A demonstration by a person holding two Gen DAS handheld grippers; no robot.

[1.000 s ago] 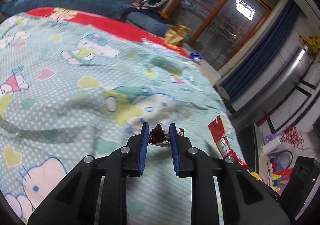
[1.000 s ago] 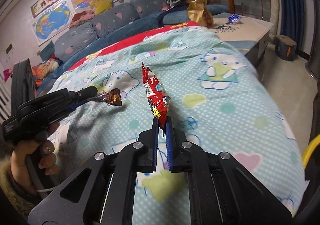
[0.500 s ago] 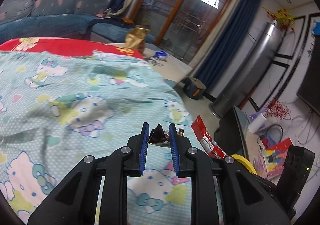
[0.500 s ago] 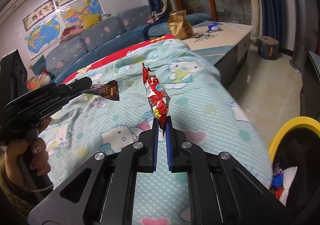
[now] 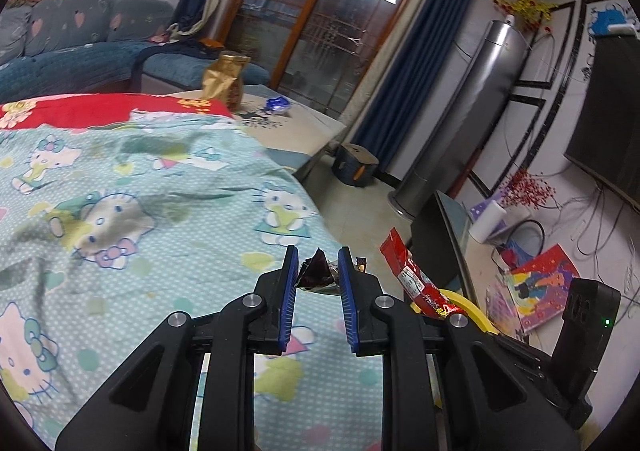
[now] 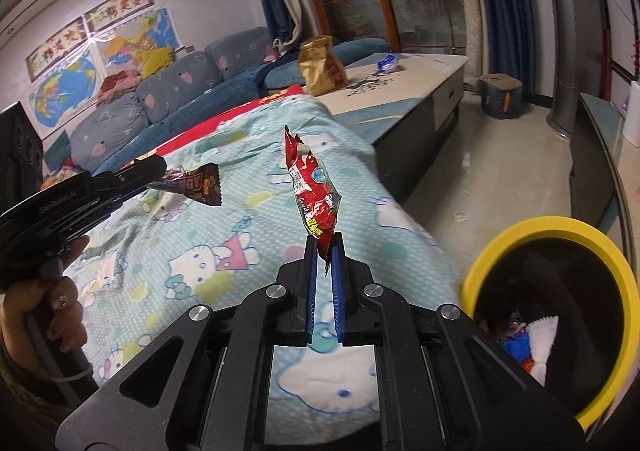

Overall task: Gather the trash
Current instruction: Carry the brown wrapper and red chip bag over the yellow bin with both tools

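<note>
left gripper [image 5: 318, 265] clamps brown wrapper [image 6: 198, 183] – reads "ergy"; right gripper [image 6: 325, 251] pinches red packet [image 6: 314, 197].

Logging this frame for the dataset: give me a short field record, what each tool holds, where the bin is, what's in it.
left tool: shut on brown wrapper
right tool: shut on red snack packet
bin: yellow-rimmed, on the floor beside the bed, lower right in right wrist view
bin contents: some trash already inside
both items: held in the air, not yet over the bin
</note>
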